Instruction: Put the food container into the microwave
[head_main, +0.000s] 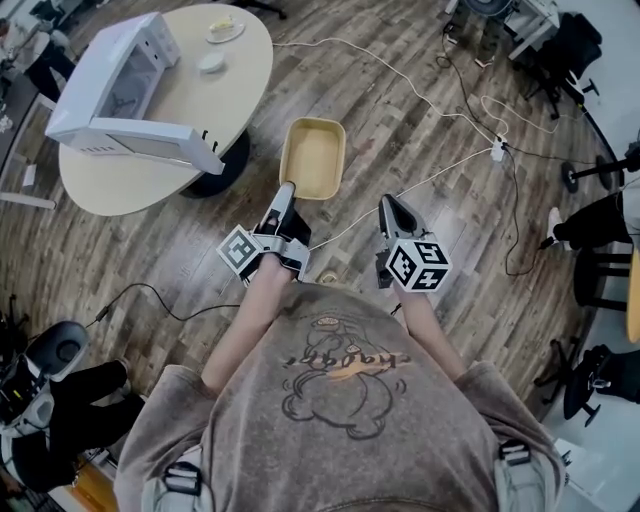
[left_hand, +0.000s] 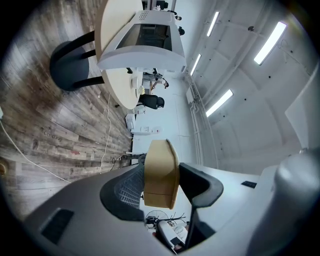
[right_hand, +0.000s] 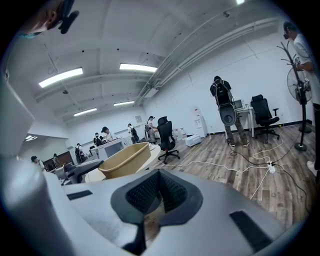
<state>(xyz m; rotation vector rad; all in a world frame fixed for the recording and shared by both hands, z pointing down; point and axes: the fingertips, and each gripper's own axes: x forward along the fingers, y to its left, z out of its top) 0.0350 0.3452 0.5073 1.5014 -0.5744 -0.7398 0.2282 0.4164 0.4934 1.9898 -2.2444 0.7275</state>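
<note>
The tan food container hangs over the wooden floor, in front of the person. My left gripper is shut on its near rim. In the left gripper view the container sits edge-on between the two pads of my left gripper. The white microwave stands on the round table at the upper left, its door swung open; it also shows as the microwave in the left gripper view. My right gripper is shut and empty, to the right of the container.
A plate and a small bowl lie on the table beyond the microwave. White cables and a power strip run across the floor on the right. Office chairs stand at the far right. A seated person is at the lower left.
</note>
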